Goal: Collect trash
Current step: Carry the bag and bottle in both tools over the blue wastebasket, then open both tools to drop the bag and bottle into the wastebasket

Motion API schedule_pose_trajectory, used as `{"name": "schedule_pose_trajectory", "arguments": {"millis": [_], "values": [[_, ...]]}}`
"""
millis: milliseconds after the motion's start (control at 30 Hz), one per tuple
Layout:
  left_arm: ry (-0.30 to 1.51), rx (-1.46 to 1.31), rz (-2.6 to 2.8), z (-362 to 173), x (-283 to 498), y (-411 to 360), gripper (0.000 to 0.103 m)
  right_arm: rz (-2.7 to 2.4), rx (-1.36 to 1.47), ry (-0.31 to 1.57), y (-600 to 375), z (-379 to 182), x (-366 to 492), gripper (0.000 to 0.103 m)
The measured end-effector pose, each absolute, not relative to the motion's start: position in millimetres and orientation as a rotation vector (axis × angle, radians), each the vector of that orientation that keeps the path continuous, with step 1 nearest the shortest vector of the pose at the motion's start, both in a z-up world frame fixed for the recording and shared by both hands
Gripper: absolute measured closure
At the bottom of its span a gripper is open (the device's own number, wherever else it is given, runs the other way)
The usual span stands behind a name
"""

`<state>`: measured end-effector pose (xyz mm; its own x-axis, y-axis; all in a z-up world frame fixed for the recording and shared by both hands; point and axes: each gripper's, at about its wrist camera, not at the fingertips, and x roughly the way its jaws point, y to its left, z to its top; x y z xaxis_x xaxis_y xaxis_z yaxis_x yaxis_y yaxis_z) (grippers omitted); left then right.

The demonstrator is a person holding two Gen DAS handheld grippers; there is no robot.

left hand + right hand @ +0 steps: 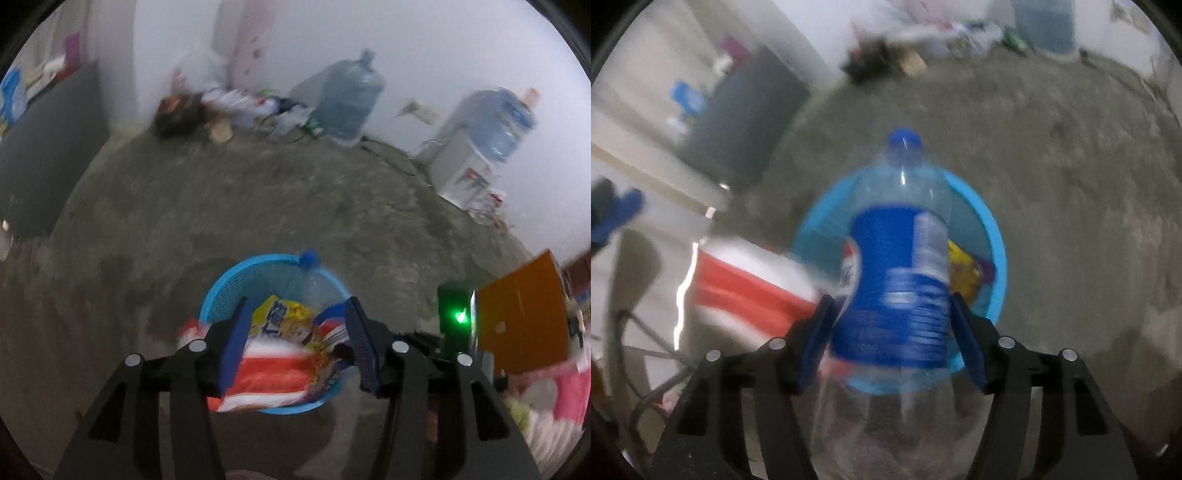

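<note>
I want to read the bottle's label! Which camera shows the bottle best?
The right wrist view: the bottle fills the middle between that claw's fingers, blue label facing us, though blurred. The left wrist view shows only its cap and clear shoulder poking over the blue basket.

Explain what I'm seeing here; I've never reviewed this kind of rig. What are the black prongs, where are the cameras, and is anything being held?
No robot here: a person carries a handheld two-finger gripper in each hand, each with a fisheye camera looking along its fingers. The black prongs with blue pads are those fingers.

The left wrist view shows the left gripper open above a blue basket on a concrete floor. Snack wrappers lie in the basket. Big water jugs stand by the far wall.

The right wrist view shows the right gripper with a clear plastic bottle, blue cap and label, between its fingers over the same basket. The picture is blurred, so I cannot tell whether the pads are clamped on it.
</note>
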<state>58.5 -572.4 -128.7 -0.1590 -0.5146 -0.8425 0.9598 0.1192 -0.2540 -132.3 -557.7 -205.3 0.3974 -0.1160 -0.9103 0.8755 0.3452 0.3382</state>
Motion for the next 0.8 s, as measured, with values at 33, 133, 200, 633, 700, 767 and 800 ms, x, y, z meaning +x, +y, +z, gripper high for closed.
{"name": "schedule_pose_trajectory", "arguments": {"millis": [33,133,200,633,700,767,800], "values": [[1.057,0.561,-1.413,-131.0,59.9,-573.6,0.052,-0.784,1.008,0.936,-557.9,-210.7,-135.3,0.041],[1.081,0.512,-1.406,-125.7,60.2,-569.0,0.051,-0.8,0.999,0.905,-556.1,-202.7,-143.0,0.037],[1.048,0.513,-1.413,-112.7,58.8,-562.6,0.048,-0.803,1.004,0.877,-556.8,-197.0,-150.1,0.037],[0.835,0.41,-1.323,-1.5,48.6,-443.8,0.033,-0.825,0.892,0.687,-514.2,-115.6,-187.4,0.033],[0.826,0.38,-1.274,8.7,48.0,-411.6,0.033,-0.807,0.847,0.692,-501.6,-105.9,-184.2,0.033],[0.821,0.338,-1.259,16.3,49.8,-384.0,0.033,-0.785,0.8,0.708,-491.7,-97.1,-177.0,0.033],[0.814,0.311,-1.238,20.6,51.2,-365.3,0.033,-0.764,0.771,0.712,-487.1,-90.6,-170.9,0.033]]}}
